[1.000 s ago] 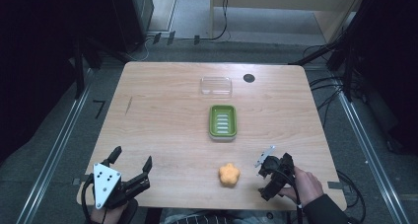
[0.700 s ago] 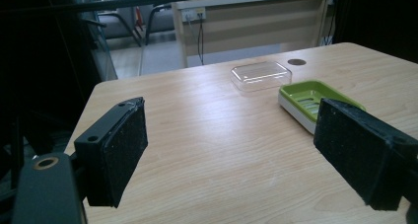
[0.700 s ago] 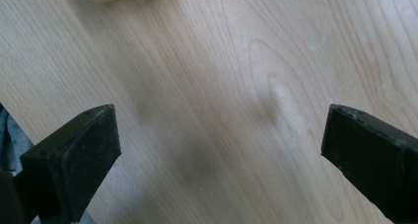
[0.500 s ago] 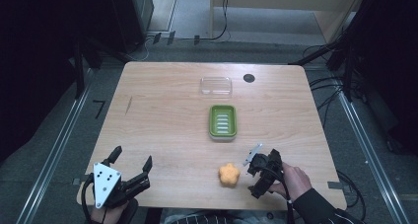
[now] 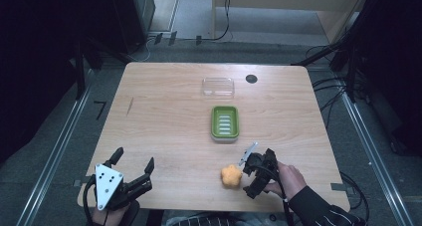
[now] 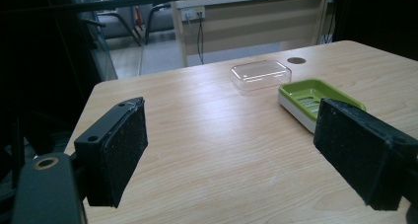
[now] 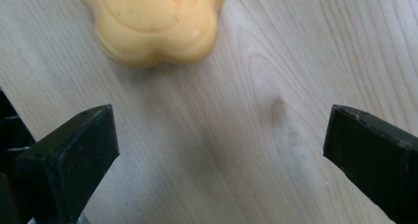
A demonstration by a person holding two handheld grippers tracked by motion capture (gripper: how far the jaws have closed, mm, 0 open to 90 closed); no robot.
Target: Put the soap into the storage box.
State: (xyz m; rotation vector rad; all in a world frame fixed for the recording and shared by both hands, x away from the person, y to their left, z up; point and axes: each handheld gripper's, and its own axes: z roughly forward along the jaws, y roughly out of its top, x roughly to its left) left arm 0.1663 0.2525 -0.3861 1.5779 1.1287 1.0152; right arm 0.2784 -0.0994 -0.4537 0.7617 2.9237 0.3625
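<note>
**Orange soap piece near the bench's front edge, right hand-held gripper beside it with jaws spread**

The orange soap piece (image 5: 231,175) lies flat on the bench (image 5: 164,121) close to the front edge, right of the middle. Its outline is lobed, like a flower. In the right gripper view the orange soap piece (image 7: 153,21) is cut off by the top of the frame, so only its nearer lobes show, and these are soft with blur.

The right hand-held gripper (image 5: 251,173) sits just beside the soap on the side toward the right edge — its jaws are spread wide, one toward the green dish, one toward the front edge. Its own view shows bare wood between the two black jaws; the soap lies beyond their tips and nothing is pinched. Whether a jaw touches the soap cannot be told from the high view. The person's hand (image 5: 286,178) grips it from behind, the sleeve running off the bottom.

The left hand-held gripper (image 5: 133,172) rests at the front left corner, jaws likewise spread and holding nothing. Its lower part is cut off by the frame.

The green soap dish (image 5: 225,122) stands near the bench's centre. Behind it, toward the far edge, lies a clear lid (image 5: 218,86) — faint against the wood in the high view, plainer in the left gripper view. A small dark round spot (image 5: 251,78) sits near it; what it is cannot be made out.
</note>
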